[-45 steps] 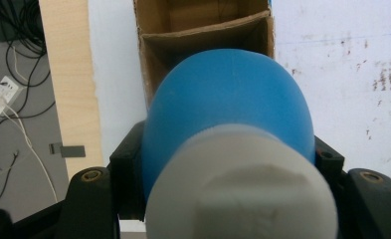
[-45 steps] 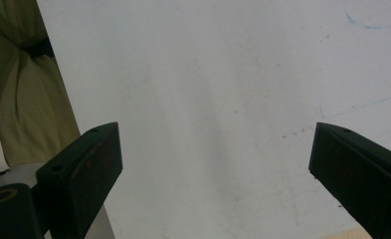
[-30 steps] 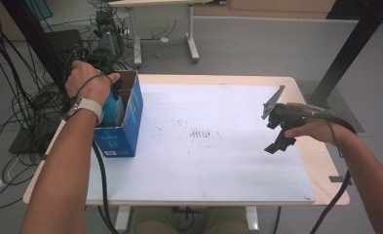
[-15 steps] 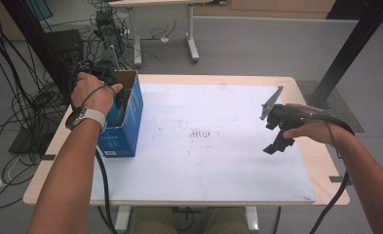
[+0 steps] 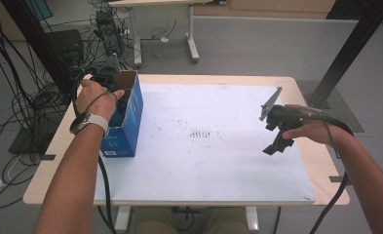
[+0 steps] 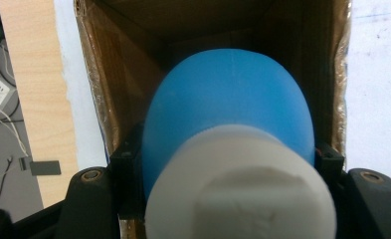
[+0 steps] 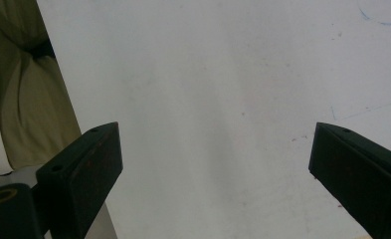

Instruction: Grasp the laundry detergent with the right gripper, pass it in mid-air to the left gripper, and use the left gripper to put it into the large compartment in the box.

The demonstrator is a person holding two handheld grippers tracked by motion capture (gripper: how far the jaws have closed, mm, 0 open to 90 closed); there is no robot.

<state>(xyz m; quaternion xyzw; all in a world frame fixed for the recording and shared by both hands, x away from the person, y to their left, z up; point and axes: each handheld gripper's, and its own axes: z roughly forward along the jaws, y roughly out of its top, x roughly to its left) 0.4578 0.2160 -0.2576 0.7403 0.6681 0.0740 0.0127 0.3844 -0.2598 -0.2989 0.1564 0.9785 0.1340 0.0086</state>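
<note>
An open blue cardboard box (image 5: 125, 131) stands at the left edge of the white mat (image 5: 203, 165). My left gripper (image 5: 121, 101) reaches down into the box's open top. In the left gripper view, my left gripper (image 6: 228, 159) is shut on a blue rounded object (image 6: 228, 99) with a white cylindrical end (image 6: 243, 184), inside the brown walls of the box (image 6: 113, 89). My right gripper (image 5: 276, 139) hovers over the mat's right side. In the right gripper view my right gripper (image 7: 215, 164) stands wide open with bare mat between its jaws.
Brown specks (image 5: 201, 132) mark the mat's middle. The wooden table's edge (image 5: 47, 161) shows left of the box. Cables and a black case (image 5: 65, 44) crowd the floor at the left. A black post (image 5: 350, 53) slants up at the right. Another table's legs (image 5: 191, 29) stand behind.
My left hand has shifted slightly right over the box opening, and the gripper's grey plate has come into view above it. My right gripper has barely moved.
</note>
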